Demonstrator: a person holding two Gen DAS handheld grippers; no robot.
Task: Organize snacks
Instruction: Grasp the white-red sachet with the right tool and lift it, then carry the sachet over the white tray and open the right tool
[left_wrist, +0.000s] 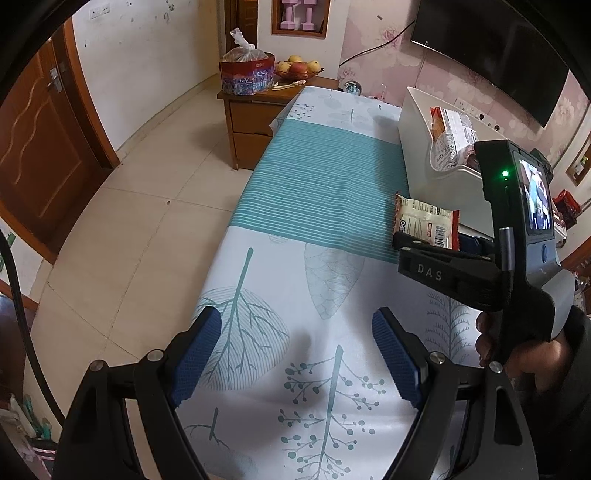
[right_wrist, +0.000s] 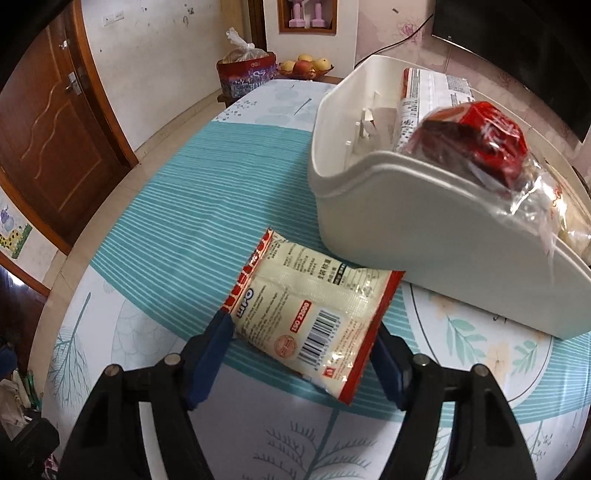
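At the bottom of the right wrist view, the right gripper (right_wrist: 299, 358) pinched the cream snack packet (right_wrist: 314, 317) between its blue pads (right_wrist: 212, 354), while the left gripper (left_wrist: 295, 365) stood spread and empty.

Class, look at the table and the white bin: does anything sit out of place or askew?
One snack packet lies outside the white bin on the tablecloth, skewed, between the right gripper pads. A red-topped bag hangs over the bin's rim.
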